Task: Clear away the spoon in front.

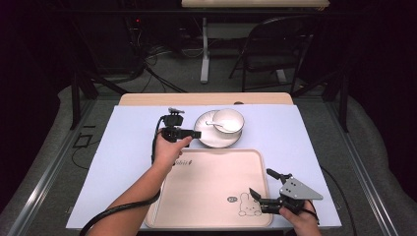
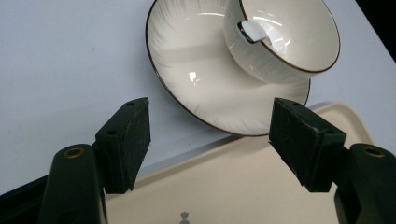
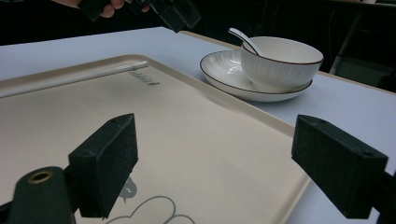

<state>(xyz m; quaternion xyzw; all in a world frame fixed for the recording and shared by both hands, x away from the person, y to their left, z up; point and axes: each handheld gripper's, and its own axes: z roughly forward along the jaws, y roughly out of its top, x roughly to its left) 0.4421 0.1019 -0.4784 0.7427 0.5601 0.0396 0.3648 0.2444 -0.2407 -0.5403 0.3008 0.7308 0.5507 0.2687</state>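
A white plate [image 1: 209, 137] with a dark rim lies beyond a beige tray [image 1: 206, 182]. On the plate stands a white bowl [image 1: 228, 120] holding a white spoon [image 1: 216, 124]. My left gripper [image 1: 194, 133] hovers open just left of the plate, above the tray's far edge. In the left gripper view, the plate [image 2: 201, 79], bowl [image 2: 280, 42] and spoon [image 2: 254, 31] lie ahead of the open left gripper [image 2: 210, 116]. My right gripper [image 1: 263, 183] is open and empty over the tray's near right corner. The right gripper view has the right gripper [image 3: 217, 135] low over the tray [image 3: 187, 116], with the bowl [image 3: 280, 63] farther off.
A pale cloth [image 1: 128, 147] covers the table, bare to the left of the tray and to the right of the plate. A rabbit drawing [image 1: 248, 204] marks the tray's near right part. Beyond the table stand a folding chair [image 1: 275, 44] and a desk leg [image 1: 205, 49], with cables on the floor.
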